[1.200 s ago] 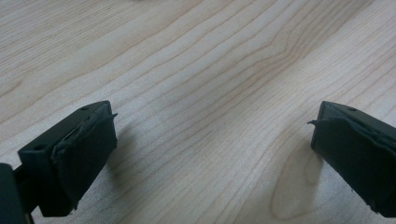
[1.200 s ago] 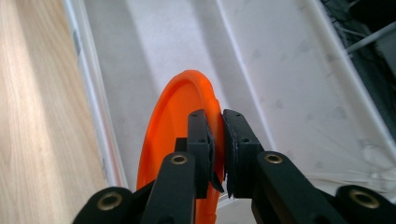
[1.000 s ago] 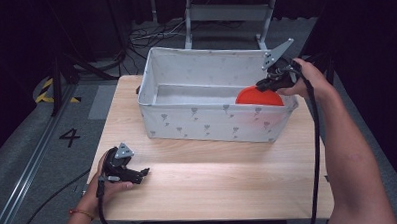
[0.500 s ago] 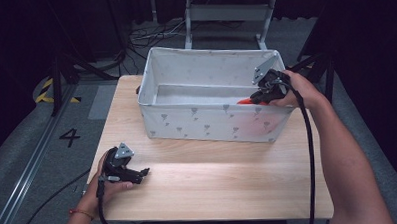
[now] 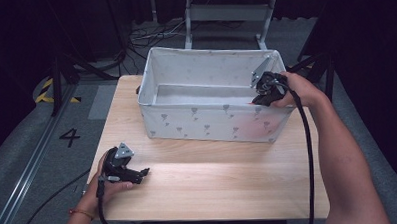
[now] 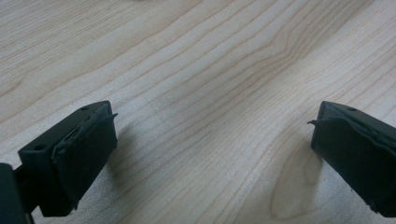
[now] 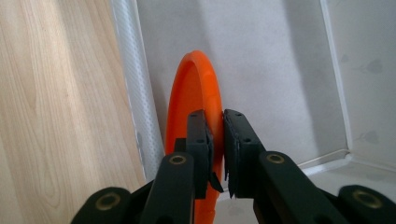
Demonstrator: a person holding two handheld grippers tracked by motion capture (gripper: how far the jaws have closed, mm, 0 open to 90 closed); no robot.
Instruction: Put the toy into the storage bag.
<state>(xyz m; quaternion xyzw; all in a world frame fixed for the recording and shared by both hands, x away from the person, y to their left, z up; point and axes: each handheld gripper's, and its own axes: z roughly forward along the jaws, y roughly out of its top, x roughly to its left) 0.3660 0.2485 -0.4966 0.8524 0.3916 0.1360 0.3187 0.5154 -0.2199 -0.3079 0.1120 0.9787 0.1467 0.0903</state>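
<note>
Clamped on the rim of an orange plate [image 7: 196, 116], the right gripper [image 7: 215, 135] is reaching down inside the white fabric bin [image 5: 207, 122] at its right-hand end, the jaws pinching the plate's edge from both faces. The plate is hanging on edge, close beside the bin's near wall and over the pale floor of the bin — whether its lower rim is touching that floor I cannot tell. In the high view the right gripper [image 5: 262, 97] is sitting just below the bin's top edge, with only a sliver of orange showing beside it.

The plate is looking like hard moulded plastic: light, stiff, smooth and likely a bit slippery under the pads. A pinch on the rim is the sensible hold, since the raised lip is giving the jaws something to bite on, though a thin edge grip is leaving the disc free to swing. It should survive a short drop, so easing it down flat matters more for neatness than for safety.

Meanwhile the left gripper [image 5: 137, 173] is resting on the wooden table [image 5: 229, 176] near its front left corner — jaws spread wide, nothing between them.
</note>
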